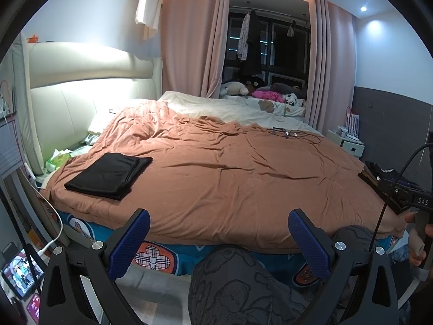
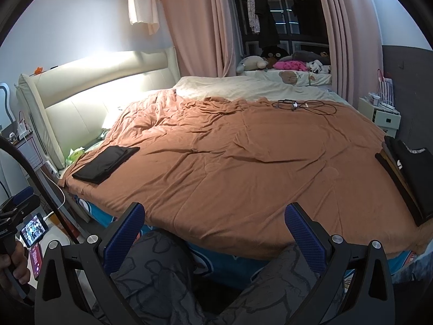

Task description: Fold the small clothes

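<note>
Both tongs, left gripper (image 1: pixel 219 239) and right gripper (image 2: pixel 215 233), gaping apart, empty.
One folded black garment (image 1: pixel 109 174) mid-left; only the right view properly shows the dark clothes stack (image 2: pixel 408 176), right edge.

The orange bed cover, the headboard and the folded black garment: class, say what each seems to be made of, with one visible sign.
Orange bed cover: soft matte woven or knit fabric, probably cotton-like; it creases in fine wrinkles.
Headboard: cream padded leather or imitation leather; smooth panels with seams and a light sheen.
Folded black garment: thin matte cloth, fibre unclear; it lies flat in crisp layers.
</note>
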